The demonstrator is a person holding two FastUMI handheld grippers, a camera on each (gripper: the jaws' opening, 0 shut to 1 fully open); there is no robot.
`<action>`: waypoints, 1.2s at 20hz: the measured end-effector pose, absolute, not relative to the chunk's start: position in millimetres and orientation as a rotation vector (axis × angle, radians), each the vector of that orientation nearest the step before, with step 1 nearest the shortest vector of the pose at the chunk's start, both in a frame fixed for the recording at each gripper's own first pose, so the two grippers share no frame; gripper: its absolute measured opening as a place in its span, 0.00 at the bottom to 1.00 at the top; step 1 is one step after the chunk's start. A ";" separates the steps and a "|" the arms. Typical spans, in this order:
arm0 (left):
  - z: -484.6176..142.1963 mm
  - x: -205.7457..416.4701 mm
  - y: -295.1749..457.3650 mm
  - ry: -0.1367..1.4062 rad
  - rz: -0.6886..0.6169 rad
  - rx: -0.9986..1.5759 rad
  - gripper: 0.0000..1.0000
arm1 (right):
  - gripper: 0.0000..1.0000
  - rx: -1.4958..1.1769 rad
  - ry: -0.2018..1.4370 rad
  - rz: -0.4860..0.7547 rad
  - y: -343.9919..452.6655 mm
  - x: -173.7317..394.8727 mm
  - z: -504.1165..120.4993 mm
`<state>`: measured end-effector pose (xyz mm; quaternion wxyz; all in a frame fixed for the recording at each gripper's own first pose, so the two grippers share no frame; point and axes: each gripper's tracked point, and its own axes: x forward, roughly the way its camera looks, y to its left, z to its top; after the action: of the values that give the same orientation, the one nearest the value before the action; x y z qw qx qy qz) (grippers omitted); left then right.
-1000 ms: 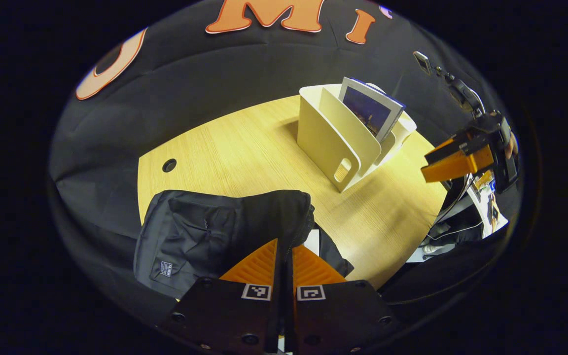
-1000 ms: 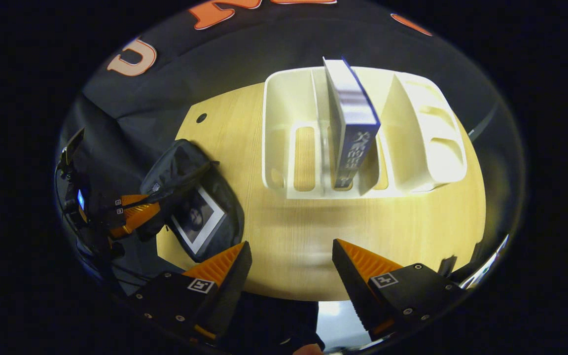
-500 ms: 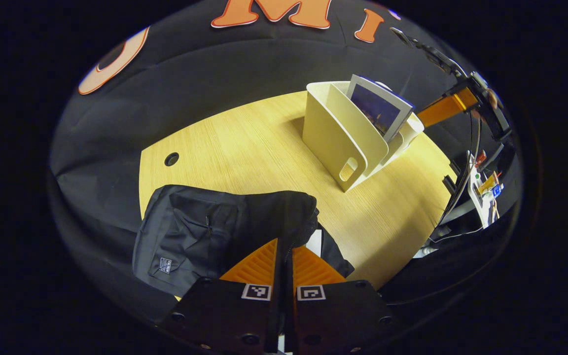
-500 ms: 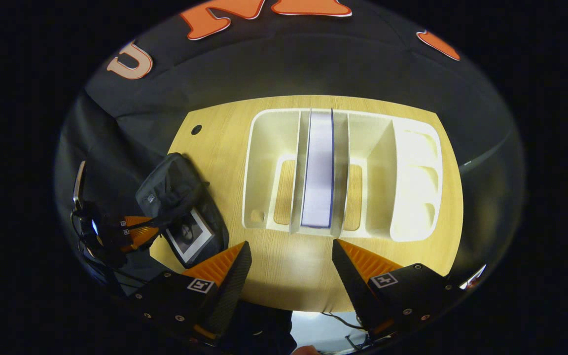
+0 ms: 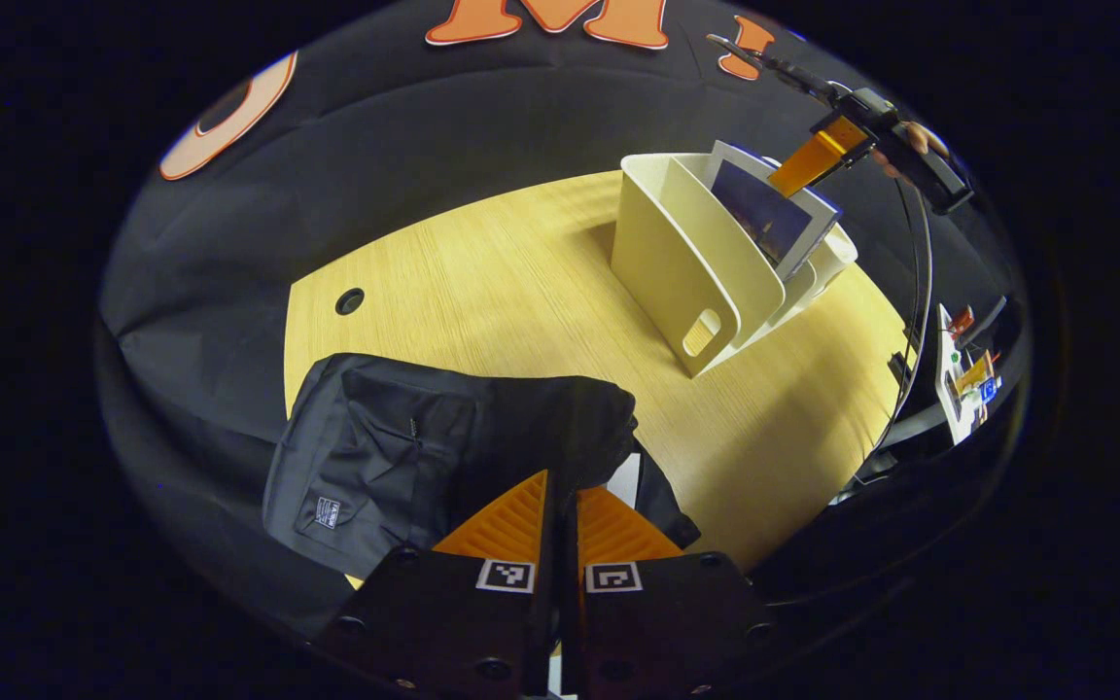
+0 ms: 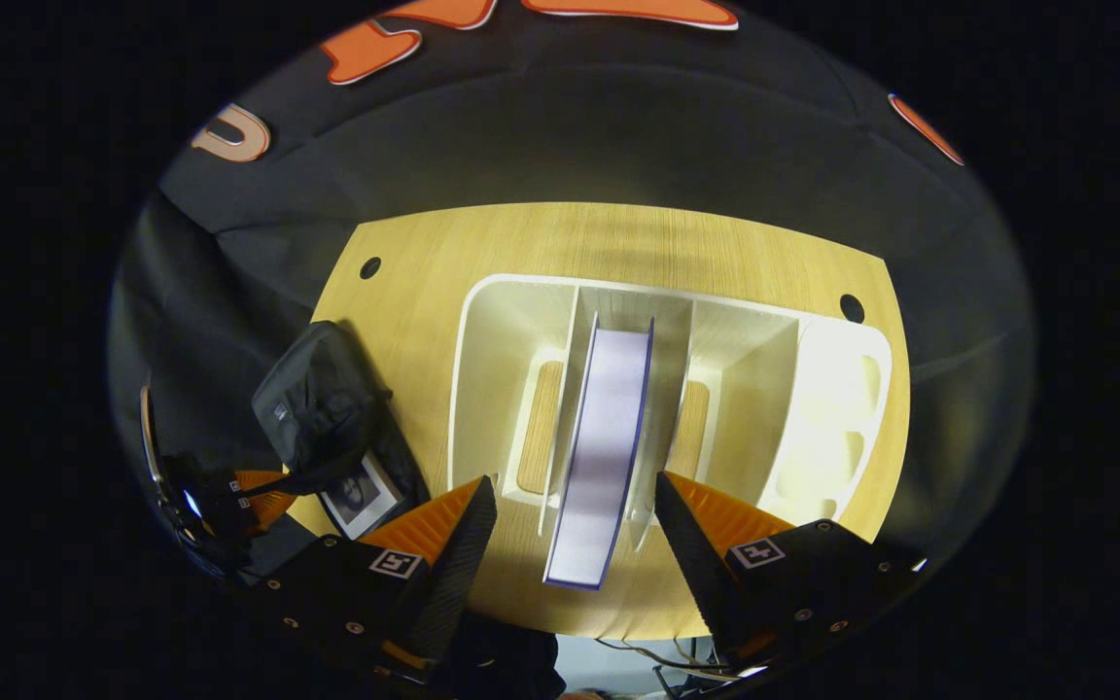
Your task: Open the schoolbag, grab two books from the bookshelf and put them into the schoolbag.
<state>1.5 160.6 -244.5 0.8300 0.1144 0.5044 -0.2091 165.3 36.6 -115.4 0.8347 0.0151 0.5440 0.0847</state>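
Schoolbag [image 5: 395, 457]: lies at the left end of the worktop [image 5: 521, 292], mouth held open; a small label patch on its front is too small to read.
Left claw [image 5: 560, 486]: fingers pressed together, pinching the edge of the schoolbag opening and lifting it.
First book [image 6: 358, 493]: a white-bordered cover shows inside the open schoolbag; judged as already packed.
Bookshelf [image 6: 716, 389]: pale divided rack standing at mid-worktop, well apart from the schoolbag.
Second book [image 6: 604, 447]: stands upright in the middle slot, page edge facing up; the cover carries no writing that can be read.
Right claw [image 6: 575, 515]: spread wide above the bookshelf, one finger to each side of the second book, not touching it.
Progress: bag opened, one book stowed; judged remaining are gripping the second book, lifting it clear and placing it in the schoolbag.
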 end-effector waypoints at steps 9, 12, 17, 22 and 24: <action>-241.3 -0.6 162.5 1.065 -0.396 0.202 0.05 | 0.60 -0.005 1.229 0.072 27.5 179.4 -161.3; -240.7 -1.9 164.2 1.059 -0.411 0.189 0.05 | 0.41 0.020 1.228 0.006 21.4 174.5 -162.4; -240.4 -3.5 165.9 1.046 -0.471 0.202 0.05 | 0.39 0.057 1.223 -0.048 20.8 138.5 -157.8; -239.8 -3.3 167.3 1.025 -0.544 0.236 0.05 | 0.38 0.146 1.196 -0.110 20.9 88.1 -145.3; -239.4 -4.5 168.1 1.019 -0.565 0.242 0.05 | 0.38 0.179 1.185 -0.130 22.3 70.8 -142.6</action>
<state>-4.5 168.1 -239.4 0.8282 0.1142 0.4798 -0.2663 70.8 22.3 -142.6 0.8238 0.0840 0.5573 -0.0613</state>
